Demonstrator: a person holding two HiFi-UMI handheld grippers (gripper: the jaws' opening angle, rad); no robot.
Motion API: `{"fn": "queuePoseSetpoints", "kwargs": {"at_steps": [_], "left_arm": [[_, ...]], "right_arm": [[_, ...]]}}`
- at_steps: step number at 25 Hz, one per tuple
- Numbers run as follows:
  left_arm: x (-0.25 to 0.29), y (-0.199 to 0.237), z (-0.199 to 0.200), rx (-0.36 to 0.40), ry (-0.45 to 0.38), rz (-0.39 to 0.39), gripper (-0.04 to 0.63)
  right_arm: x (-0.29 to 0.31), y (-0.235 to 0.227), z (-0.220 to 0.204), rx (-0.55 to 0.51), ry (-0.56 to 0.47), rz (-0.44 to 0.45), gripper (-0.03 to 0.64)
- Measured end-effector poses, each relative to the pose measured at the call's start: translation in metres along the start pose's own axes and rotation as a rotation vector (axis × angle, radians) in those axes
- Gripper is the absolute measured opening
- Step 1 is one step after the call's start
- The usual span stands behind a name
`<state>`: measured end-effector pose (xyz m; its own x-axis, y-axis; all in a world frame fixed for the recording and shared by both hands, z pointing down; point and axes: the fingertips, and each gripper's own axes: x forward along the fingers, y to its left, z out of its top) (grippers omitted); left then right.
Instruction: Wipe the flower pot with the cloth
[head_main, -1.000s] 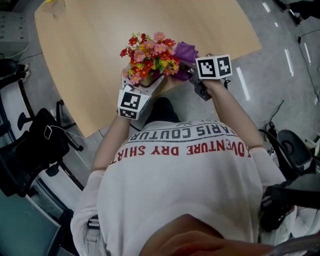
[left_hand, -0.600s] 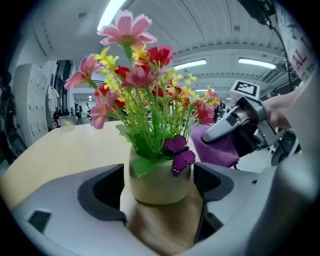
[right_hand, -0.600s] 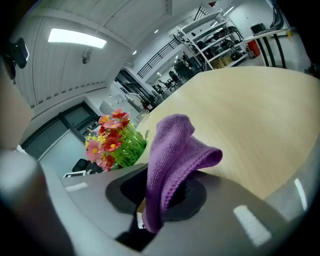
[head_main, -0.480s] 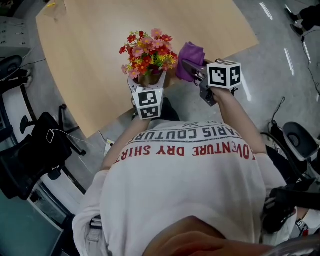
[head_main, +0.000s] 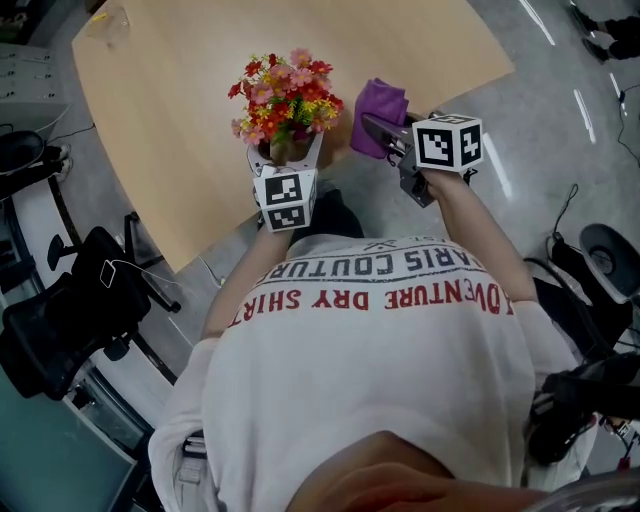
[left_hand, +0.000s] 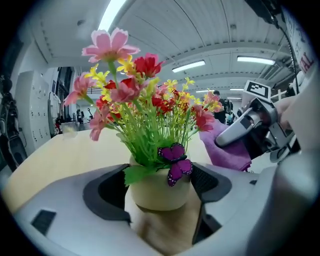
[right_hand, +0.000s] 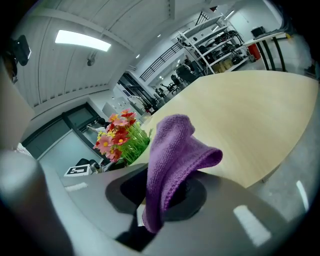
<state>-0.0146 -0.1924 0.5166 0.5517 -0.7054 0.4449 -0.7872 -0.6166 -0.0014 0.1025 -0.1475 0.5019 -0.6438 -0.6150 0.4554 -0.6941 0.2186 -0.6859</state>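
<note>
Blooms (head_main: 285, 95) half-hide the flower pot (left_hand: 159, 194) pinched by the left tool (left_hand: 160, 181), jaws just closing; right tool (right_hand: 162, 189) pinches the cloth (right_hand: 177, 150).

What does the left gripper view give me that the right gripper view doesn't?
Left only: the pot, with its butterfly, gripped by the left gripper, whose jaws have just closed further. Right only: the cloth pinched inside the right gripper, and shelving behind; no pot visible. Both: flowers, cloth, table.

Flower pot (head_main: 283, 150) largely hidden beneath its flowers (head_main: 285, 88)
</note>
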Motion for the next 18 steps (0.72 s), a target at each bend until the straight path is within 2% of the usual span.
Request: {"fn": "queuePoseSetpoints", "kwargs": {"at_steps": [4,12,18], "left_arm": [[0.006,0.002,0.011,0.030,0.002,-0.081,0.390],[-0.001,0.014,0.003,0.153,0.051,-0.346,0.390],[-0.004,0.021,0.004,0.181,0.051,-0.412,0.390]], "right_arm": [[-0.003,-0.001,0.008,0.001,0.003,0.025,0.051],[0.004,0.022,-0.001,-0.011,0.061,0.141,0.051],[0.019,0.032,0.014,0.027,0.047,0.182,0.051]]}}
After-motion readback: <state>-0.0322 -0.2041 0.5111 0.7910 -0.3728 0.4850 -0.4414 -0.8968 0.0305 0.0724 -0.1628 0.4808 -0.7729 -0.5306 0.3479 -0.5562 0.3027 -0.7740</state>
